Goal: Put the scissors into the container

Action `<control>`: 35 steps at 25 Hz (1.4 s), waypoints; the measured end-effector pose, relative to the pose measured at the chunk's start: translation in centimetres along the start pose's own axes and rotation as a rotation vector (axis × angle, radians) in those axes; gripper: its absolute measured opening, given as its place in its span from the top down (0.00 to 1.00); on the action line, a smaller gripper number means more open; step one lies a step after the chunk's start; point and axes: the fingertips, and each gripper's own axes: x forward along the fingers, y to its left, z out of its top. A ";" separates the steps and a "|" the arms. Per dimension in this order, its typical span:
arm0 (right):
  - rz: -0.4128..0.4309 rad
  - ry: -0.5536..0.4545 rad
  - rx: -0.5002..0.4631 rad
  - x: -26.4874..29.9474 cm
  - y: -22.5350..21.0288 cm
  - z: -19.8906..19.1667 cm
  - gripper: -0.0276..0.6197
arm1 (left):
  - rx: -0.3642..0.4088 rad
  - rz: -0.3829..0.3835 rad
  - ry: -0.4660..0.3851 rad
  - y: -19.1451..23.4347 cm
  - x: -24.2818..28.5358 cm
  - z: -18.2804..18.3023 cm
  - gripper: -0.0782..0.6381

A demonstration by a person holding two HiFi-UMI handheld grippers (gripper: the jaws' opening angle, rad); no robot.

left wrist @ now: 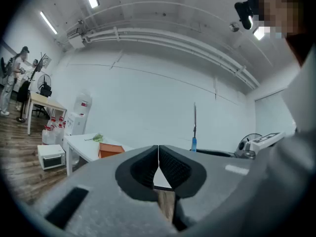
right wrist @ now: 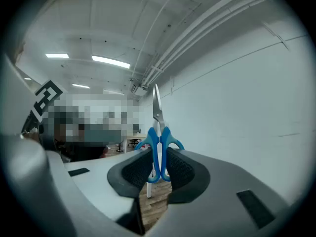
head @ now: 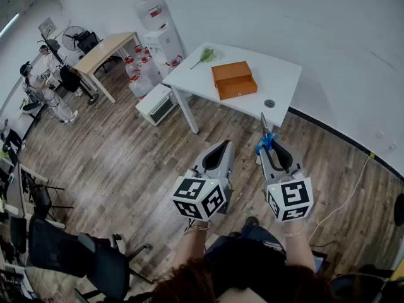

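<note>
Blue-handled scissors stand upright with the blades up, and my right gripper is shut on their handles. In the head view the scissors stick out ahead of the right gripper, over the wooden floor short of the white table. An orange box-like container lies on that table, well ahead of both grippers. My left gripper is shut with nothing in it, level beside the right one. The left gripper view shows its tips meeting, with the orange container and the scissors beyond.
A green sprig lies at the table's far left corner. Water bottles and a dispenser stand left of the table beside a low white cabinet. A wooden desk and people are far left. Black office chairs stand near left.
</note>
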 end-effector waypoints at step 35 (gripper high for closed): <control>0.134 -0.007 0.036 12.2 -10.3 -3.0 0.83 | 0.006 0.085 0.033 4.5 15.2 -0.8 0.87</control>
